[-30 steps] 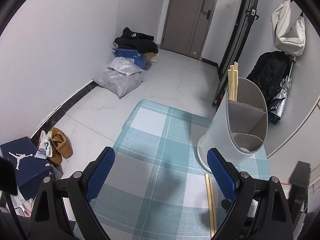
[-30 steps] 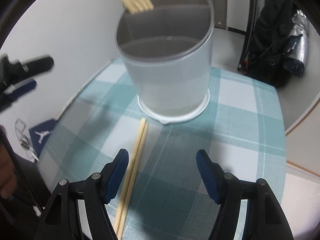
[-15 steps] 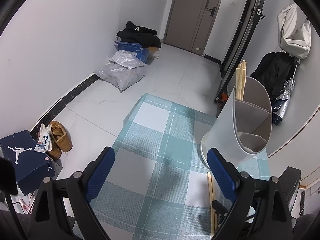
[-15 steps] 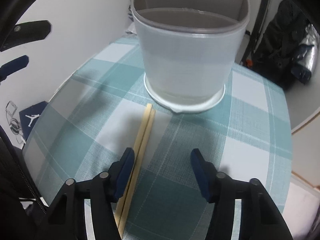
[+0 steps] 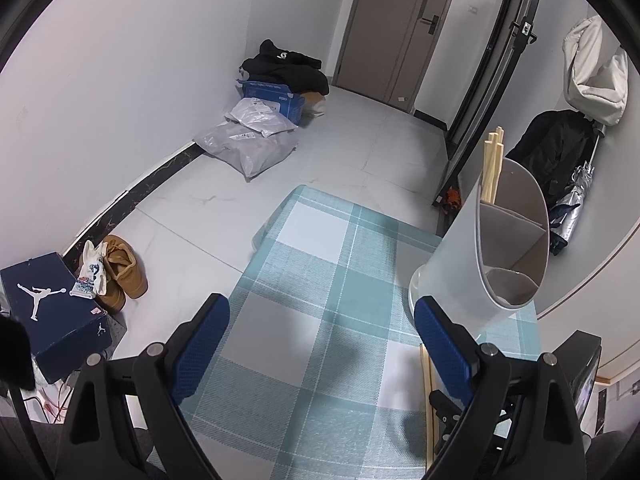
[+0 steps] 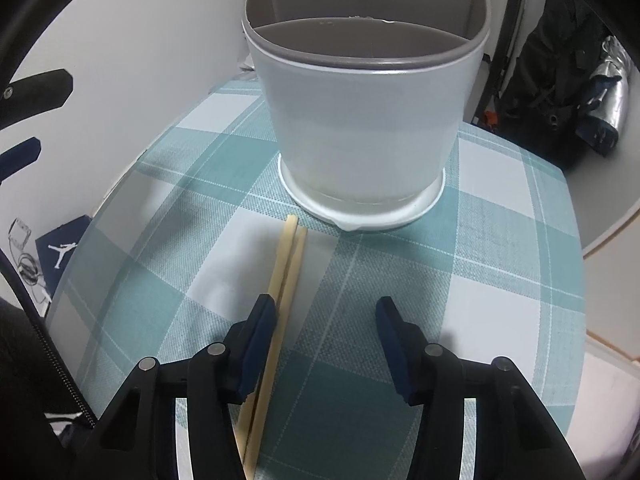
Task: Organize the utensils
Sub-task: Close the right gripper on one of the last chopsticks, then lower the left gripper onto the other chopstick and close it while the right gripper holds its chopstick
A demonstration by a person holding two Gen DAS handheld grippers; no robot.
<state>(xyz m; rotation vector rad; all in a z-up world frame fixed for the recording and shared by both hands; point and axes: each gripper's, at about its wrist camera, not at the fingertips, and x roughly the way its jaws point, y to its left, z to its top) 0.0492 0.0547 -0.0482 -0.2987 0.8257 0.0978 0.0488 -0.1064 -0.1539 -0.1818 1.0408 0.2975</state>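
A white utensil holder (image 6: 364, 120) with grey dividers stands on the teal plaid tablecloth (image 6: 500, 280). Several wooden chopsticks (image 5: 493, 164) stand in its far compartment. A pair of wooden chopsticks (image 6: 286, 268) lies flat on the cloth in front of the holder. My right gripper (image 6: 326, 322) is open and low over the cloth, its left finger (image 6: 260, 332) right beside the pair. My left gripper (image 5: 320, 340) is open and empty above the table, left of the holder (image 5: 496, 248); the lying pair (image 5: 427, 396) shows beside its right finger.
The table's left edge drops to a tiled floor with a Jordan shoe box (image 5: 52, 312), brown shoes (image 5: 120, 268), grey parcel bags (image 5: 248, 144) and a blue box (image 5: 272, 96). A dark bag and silver umbrella (image 6: 580, 92) lie behind the table at right.
My right gripper has come down and forward towards the holder, so its left finger now sits beside the lying chopsticks. My left gripper has risen and drawn back a little.
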